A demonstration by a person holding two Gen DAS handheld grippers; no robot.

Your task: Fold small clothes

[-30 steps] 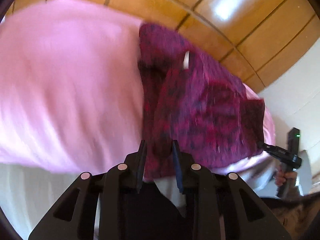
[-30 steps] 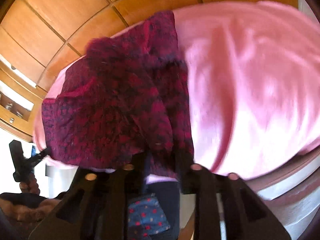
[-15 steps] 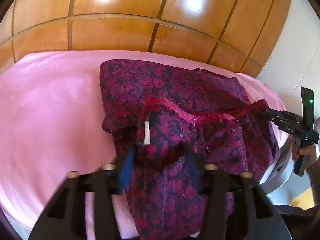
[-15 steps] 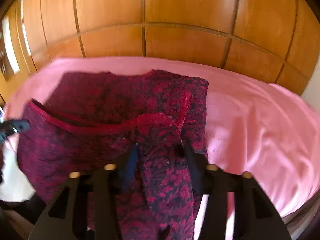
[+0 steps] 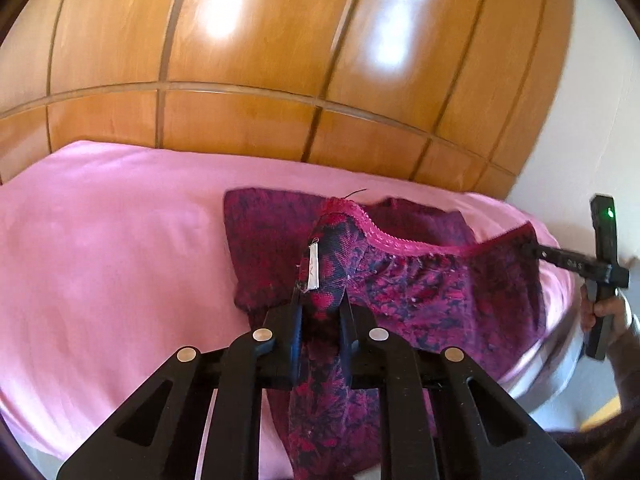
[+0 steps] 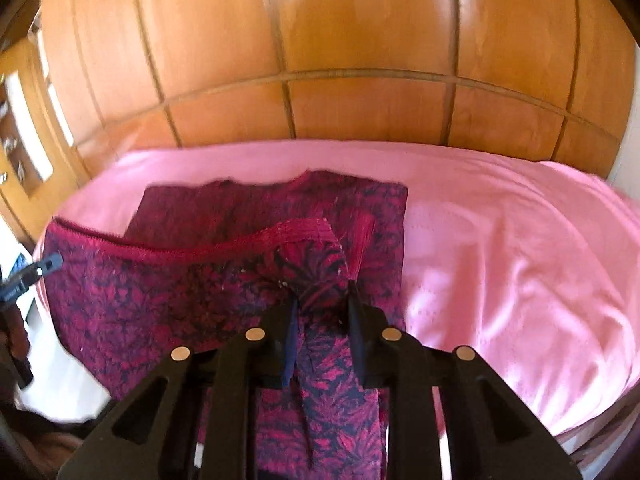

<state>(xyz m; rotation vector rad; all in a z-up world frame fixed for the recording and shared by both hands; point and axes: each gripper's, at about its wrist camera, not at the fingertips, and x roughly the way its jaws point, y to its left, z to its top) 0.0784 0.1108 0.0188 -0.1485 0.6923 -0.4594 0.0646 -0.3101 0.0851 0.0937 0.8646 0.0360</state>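
A small dark red floral garment (image 5: 420,280) with a pink lace waistband hangs between my two grippers above the pink bed sheet (image 5: 120,240). My left gripper (image 5: 320,304) is shut on one corner of it, by a white label (image 5: 313,266). My right gripper (image 6: 322,300) is shut on the other corner of the garment (image 6: 180,288). Its far part lies flat on the sheet (image 6: 500,240). Each gripper shows at the edge of the other's view, the right gripper (image 5: 532,250) and the left gripper (image 6: 54,260).
A wooden panelled wall (image 5: 280,60) rises right behind the bed. The pink sheet stretches left of the garment in the left wrist view and right of it in the right wrist view. A wooden shelf unit (image 6: 20,140) stands at far left.
Both grippers have risen and tilted up with the garment, from looking down at the bed to facing the wooden wall. The waistband is now stretched out between them.
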